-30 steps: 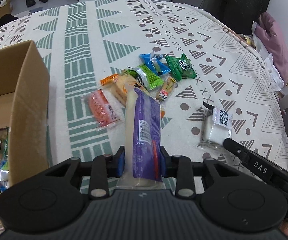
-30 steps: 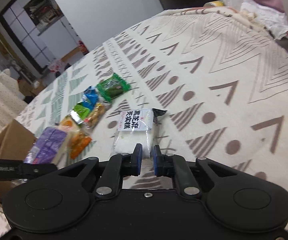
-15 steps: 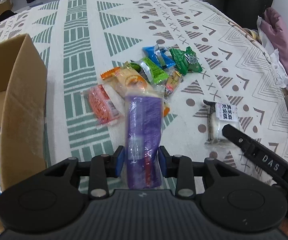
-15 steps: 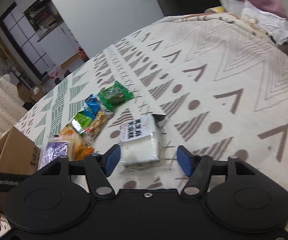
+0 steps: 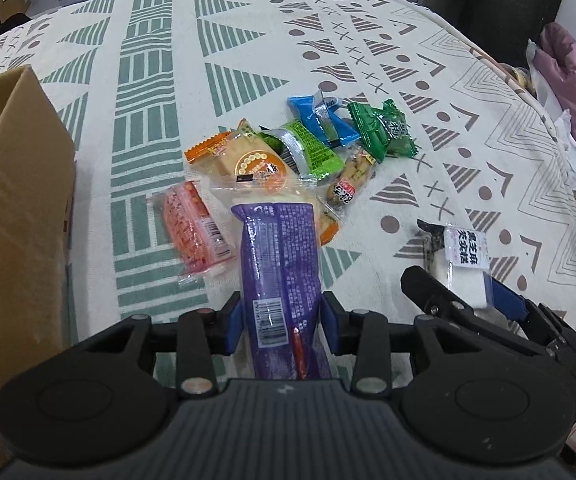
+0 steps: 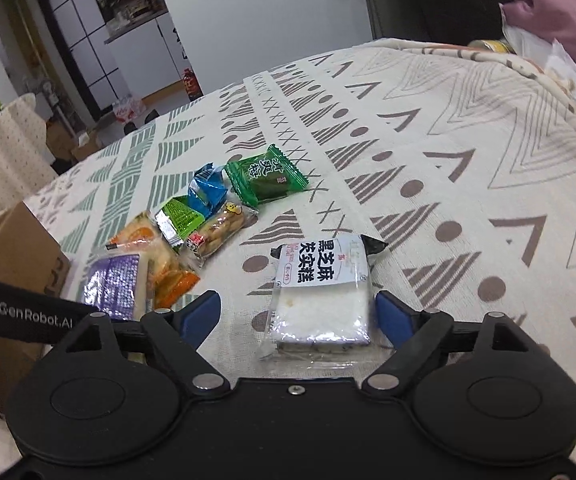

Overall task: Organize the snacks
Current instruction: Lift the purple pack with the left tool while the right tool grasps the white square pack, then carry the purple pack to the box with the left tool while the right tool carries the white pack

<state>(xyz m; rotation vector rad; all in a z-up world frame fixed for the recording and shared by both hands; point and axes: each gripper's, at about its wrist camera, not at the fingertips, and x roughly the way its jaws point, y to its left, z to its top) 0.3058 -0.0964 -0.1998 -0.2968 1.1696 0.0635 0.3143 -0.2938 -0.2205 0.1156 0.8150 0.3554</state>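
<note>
Closest to you, your left gripper (image 5: 281, 322) has its fingers clamped on the near end of the purple snack pack (image 5: 278, 276), blue pads pressing both sides, and the pack runs straight out ahead over the patterned tablecloth (image 5: 160, 80). Your right gripper (image 6: 298, 316) is spread wide, and the white sesame cake pack (image 6: 322, 292) lies flat on the cloth between its fingers, closer to the right pad, with a clear gap on the left. Can't tell if the right pad actually touches the wrapper.

Off to the left of the purple pack, the cardboard box (image 5: 16, 200) stands with its wall right next to your left gripper. Just past that, a pink wrapped snack (image 5: 194, 234) sits by itself on the green stripes.

A bit further out is the pile: an orange cracker pack (image 5: 248, 160) partly under the far end of the purple one, a peanut pack (image 5: 350, 182) to its right, then a light green pack (image 5: 308, 148), a blue pack (image 5: 322, 118) and a dark green plum pack (image 5: 384, 130), all overlapping or touching.

Way at the far right edge there's some pink fabric (image 5: 572, 80) bunched up.
</note>
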